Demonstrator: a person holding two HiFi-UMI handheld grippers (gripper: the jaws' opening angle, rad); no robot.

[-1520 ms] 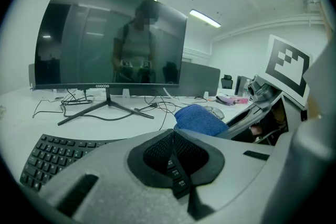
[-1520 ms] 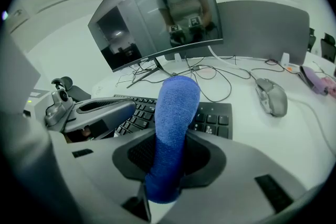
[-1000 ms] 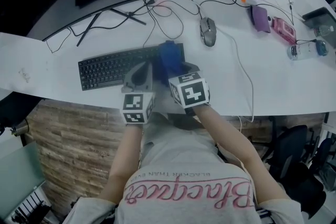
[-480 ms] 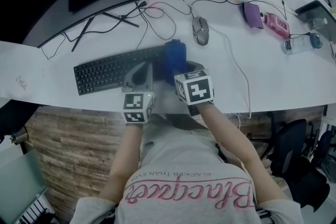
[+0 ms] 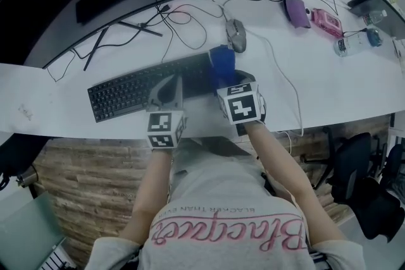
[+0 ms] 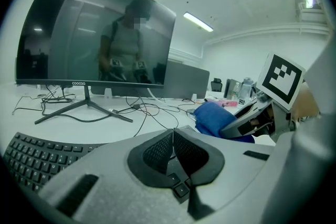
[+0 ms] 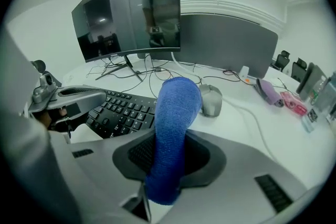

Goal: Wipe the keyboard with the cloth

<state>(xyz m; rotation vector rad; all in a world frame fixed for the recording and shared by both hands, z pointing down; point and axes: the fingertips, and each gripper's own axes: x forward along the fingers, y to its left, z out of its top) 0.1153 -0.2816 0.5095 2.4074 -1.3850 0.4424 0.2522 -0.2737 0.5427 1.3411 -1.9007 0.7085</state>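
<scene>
- We see the right gripper (image 7: 169, 157) pinching a rolled blue cloth (image 7: 176, 107), which stands at the right end of the black keyboard (image 5: 126, 90).
- The left gripper (image 6: 172, 140), its jaws pressed together on nothing, lies just beside it, near the counter's (image 5: 329, 88) front edge.

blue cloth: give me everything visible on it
The cloth is deep blue, soft and nappy like terry or microfibre, rolled or folded into a thick wad. The right gripper is shut on its near end; the rounded far end sticks out past the jaws, above the right end of the black keyboard, short of the mouse. Whether it touches the keys cannot be told.
</scene>
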